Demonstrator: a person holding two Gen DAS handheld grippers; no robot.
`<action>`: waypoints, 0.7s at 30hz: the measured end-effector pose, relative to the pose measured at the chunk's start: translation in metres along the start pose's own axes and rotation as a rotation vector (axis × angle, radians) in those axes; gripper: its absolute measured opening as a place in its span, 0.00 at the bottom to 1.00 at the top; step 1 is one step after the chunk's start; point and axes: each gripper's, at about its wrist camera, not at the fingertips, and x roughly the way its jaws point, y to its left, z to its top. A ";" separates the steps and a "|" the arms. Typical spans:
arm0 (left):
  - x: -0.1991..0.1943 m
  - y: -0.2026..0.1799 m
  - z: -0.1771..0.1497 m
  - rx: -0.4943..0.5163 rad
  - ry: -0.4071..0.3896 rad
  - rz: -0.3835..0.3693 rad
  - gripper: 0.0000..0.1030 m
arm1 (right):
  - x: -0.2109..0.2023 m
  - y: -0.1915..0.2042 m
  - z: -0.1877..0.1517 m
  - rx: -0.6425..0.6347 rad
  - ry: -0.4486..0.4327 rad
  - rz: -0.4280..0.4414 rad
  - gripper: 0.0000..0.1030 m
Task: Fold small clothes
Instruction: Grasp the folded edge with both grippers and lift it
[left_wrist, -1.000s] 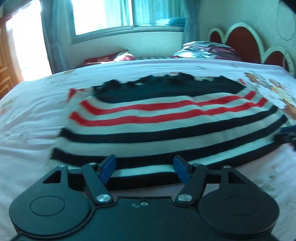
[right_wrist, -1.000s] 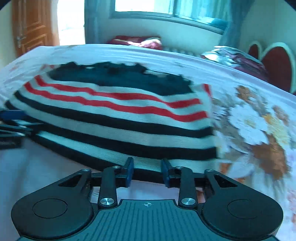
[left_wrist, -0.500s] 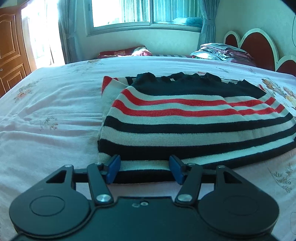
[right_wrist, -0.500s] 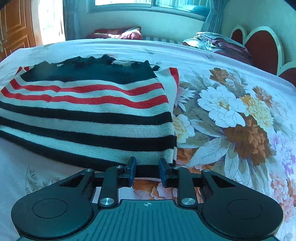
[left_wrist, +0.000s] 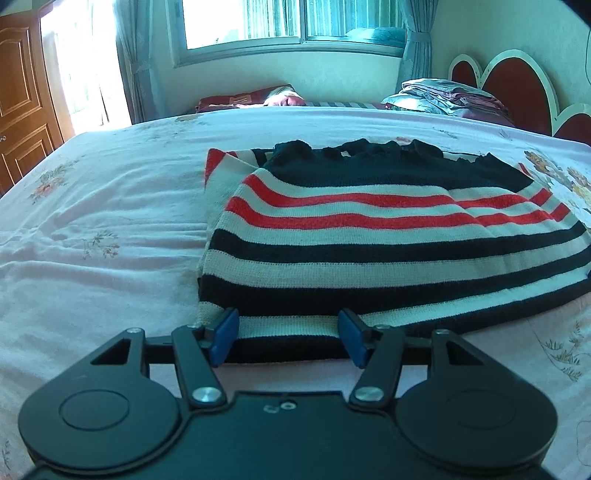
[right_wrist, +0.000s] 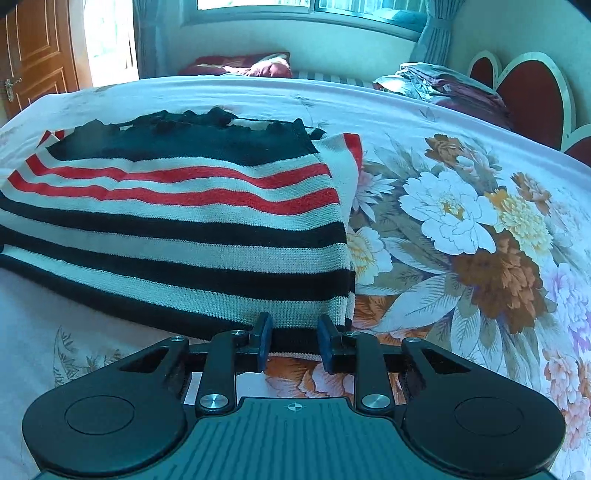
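Already the sweater (left_wrist: 388, 236) lies doubled on the bed (left_wrist: 110, 221), one fold apparently done — left gripper (left_wrist: 288, 338) and right gripper (right_wrist: 293, 341) straddle its near hem, jaws parted, gripping nothing, further folds left.

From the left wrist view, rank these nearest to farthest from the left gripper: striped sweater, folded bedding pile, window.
1. striped sweater, its hem right at the left gripper
2. folded bedding pile, far right by the headboard
3. window, on the back wall
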 end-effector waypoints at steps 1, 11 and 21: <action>-0.004 0.001 0.000 -0.004 0.000 0.006 0.57 | -0.003 -0.001 0.001 0.010 -0.003 0.005 0.26; -0.038 0.039 -0.044 -0.456 0.001 -0.153 0.50 | -0.051 0.000 -0.016 0.070 -0.138 0.104 0.06; 0.007 0.061 -0.038 -0.858 -0.077 -0.265 0.49 | -0.038 0.014 0.010 0.081 -0.160 0.164 0.06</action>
